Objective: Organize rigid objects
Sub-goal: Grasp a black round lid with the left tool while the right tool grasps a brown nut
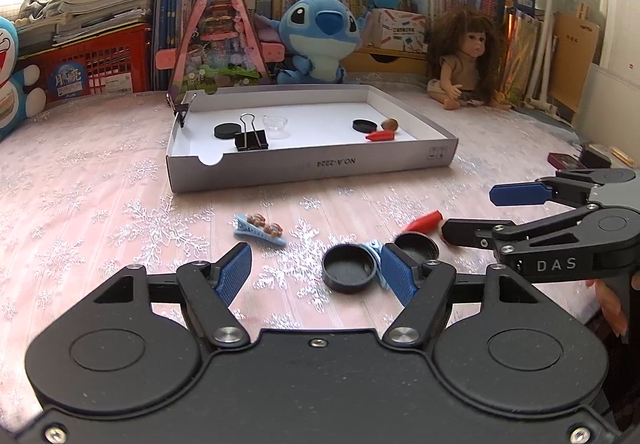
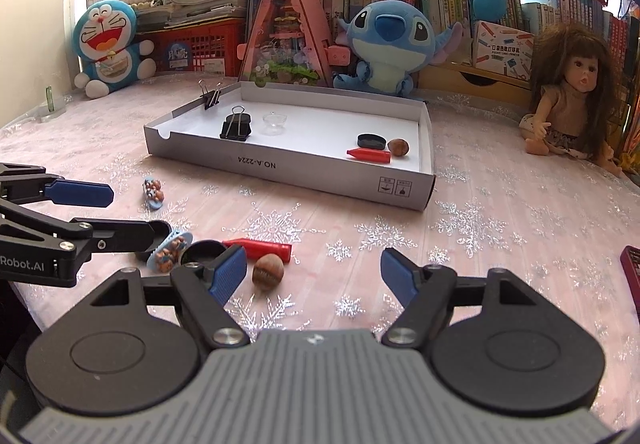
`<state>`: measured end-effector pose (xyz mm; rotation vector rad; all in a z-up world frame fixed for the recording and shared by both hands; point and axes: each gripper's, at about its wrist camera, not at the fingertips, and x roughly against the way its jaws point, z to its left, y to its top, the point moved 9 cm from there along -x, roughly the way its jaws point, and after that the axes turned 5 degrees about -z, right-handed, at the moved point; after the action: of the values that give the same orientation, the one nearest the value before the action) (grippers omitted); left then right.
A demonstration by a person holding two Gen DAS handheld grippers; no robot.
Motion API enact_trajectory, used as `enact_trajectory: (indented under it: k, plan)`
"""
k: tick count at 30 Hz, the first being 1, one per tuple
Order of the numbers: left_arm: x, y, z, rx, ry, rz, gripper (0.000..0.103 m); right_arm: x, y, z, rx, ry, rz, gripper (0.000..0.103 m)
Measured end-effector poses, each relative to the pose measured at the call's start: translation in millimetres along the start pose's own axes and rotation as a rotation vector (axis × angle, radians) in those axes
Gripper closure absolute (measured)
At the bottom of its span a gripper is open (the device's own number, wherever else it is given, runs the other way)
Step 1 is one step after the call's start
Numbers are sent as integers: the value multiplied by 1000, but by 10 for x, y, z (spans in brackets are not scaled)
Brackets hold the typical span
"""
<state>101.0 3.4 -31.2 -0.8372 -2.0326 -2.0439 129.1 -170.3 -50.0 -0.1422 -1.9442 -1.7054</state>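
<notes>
Down at the near edge of the bench [image 2: 500, 212], the loose bits are bunched tight: two black caps [image 1: 349, 269], a blue hair clip [image 2: 168, 250], a red crayon [image 2: 262, 247] and a nut [image 2: 268, 271]. The left claw [image 1: 316, 271] is spread wide and empty, with one cap between its fingers. The right claw [image 2: 313, 271] is wide and empty too, nut at its 10 o'clock. Risk as I see it: closing on that cap could snag the clip wedged beside it, or knock the second cap off. The white box tray [image 2: 288, 168] sits at 12 o'clock, well apart.
</notes>
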Motion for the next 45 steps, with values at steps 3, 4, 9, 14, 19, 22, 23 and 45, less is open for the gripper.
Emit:
enact_trajectory:
  k: [3, 4, 9, 14, 19, 22, 23, 45]
  plan:
    - [21, -43, -50, -16, -15, -3, 36, -4, -41, 11, -2, 2, 8, 20]
    - [23, -55, -57, -21, -16, -3, 37, -7, -54, 15, -2, 2, 10, 20]
    - [1, -109, -70, -14, -18, 9, 41, -21, -91, 36, 4, -1, 15, 20]
    - [-26, -118, -72, -18, -15, 7, 46, -26, -101, 49, 4, 1, 13, 20]
    - [-50, -117, -72, -12, -18, 6, 50, -20, -93, 82, 4, 8, -1, 20]
    - [-54, -111, -91, -18, -16, 3, 52, -14, -95, 103, 7, 16, -4, 23]
    - [-52, -110, -91, -15, -15, 2, 53, -14, -97, 111, 9, 19, -4, 24]
    - [-96, -117, -27, -15, 35, -5, 55, -5, -103, 134, 23, -15, -36, 52]
